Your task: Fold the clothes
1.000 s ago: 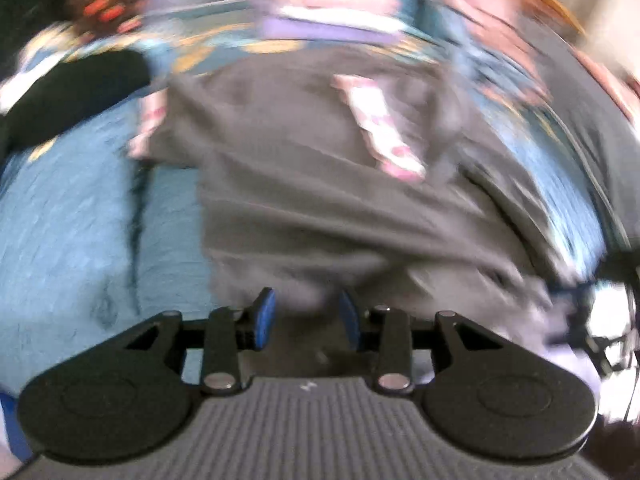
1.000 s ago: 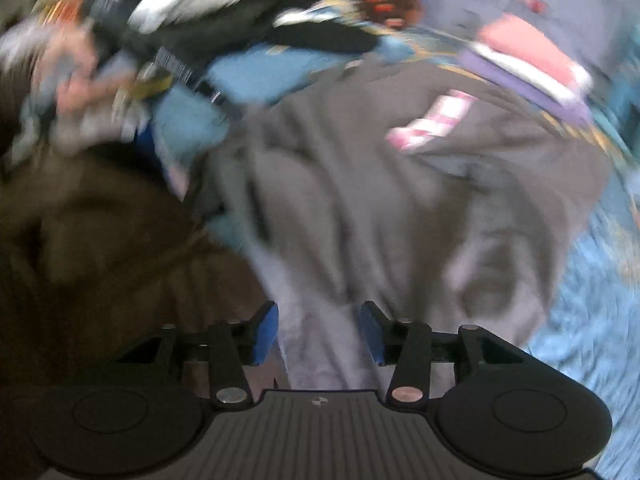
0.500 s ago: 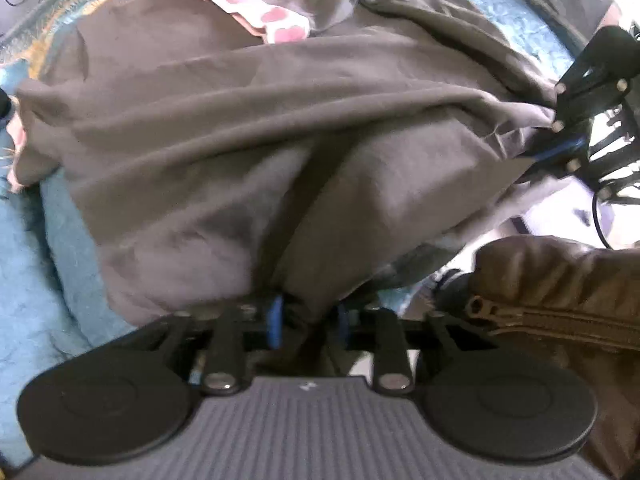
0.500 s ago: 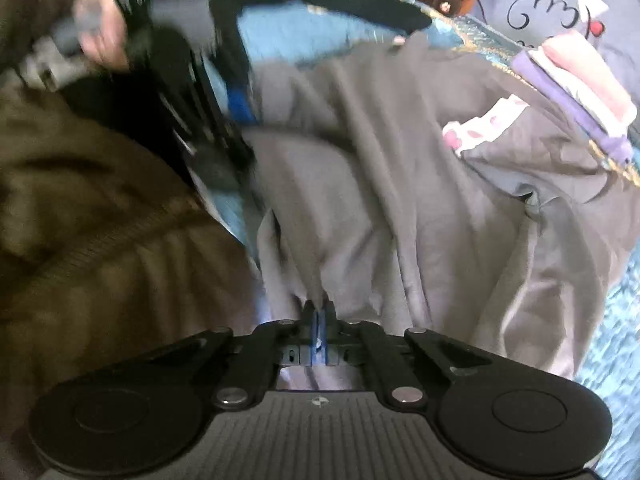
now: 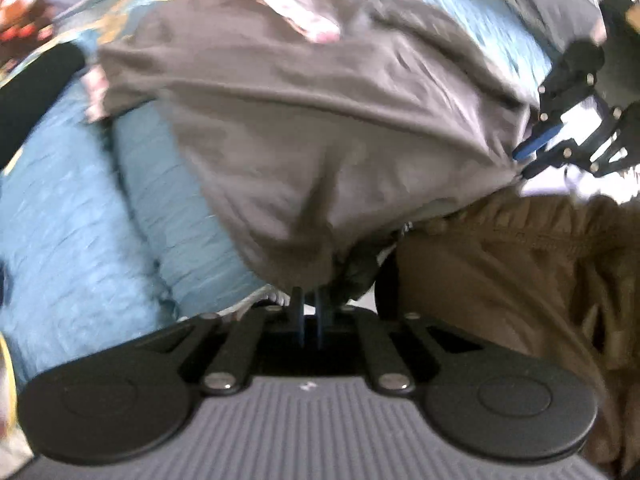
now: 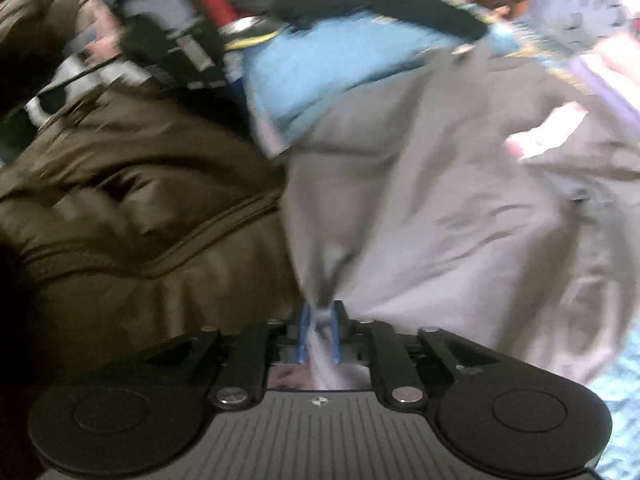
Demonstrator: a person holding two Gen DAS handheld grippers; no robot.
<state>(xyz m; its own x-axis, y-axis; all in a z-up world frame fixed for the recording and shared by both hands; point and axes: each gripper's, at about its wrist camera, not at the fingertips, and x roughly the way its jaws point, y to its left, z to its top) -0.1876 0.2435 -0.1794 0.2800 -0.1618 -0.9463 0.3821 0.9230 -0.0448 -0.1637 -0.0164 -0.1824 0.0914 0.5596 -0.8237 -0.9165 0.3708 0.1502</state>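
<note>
A large grey garment (image 5: 320, 120) with a pink-and-white patch (image 5: 296, 16) lies spread over a blue bedspread (image 5: 72, 220). My left gripper (image 5: 309, 300) is shut on the garment's near edge. My right gripper (image 6: 320, 320) is shut on another part of the same grey garment (image 6: 440, 220), with cloth bunched between its blue pads. The right gripper also shows in the left wrist view (image 5: 536, 148) at the garment's right edge. The pink-and-white patch shows in the right wrist view (image 6: 548, 128). Both views are blurred.
The person's brown padded jacket (image 6: 120, 200) fills the left of the right wrist view and the lower right of the left wrist view (image 5: 520, 280). A black garment (image 5: 36, 84), a red-and-white plush toy (image 5: 20, 12) and folded pink and purple clothes (image 6: 608, 64) lie at the far side of the bed.
Both grippers closed on the grey garment's near edge over the last second. Since then they have lifted and pulled it toward the person, and the views have shifted and blurred.
</note>
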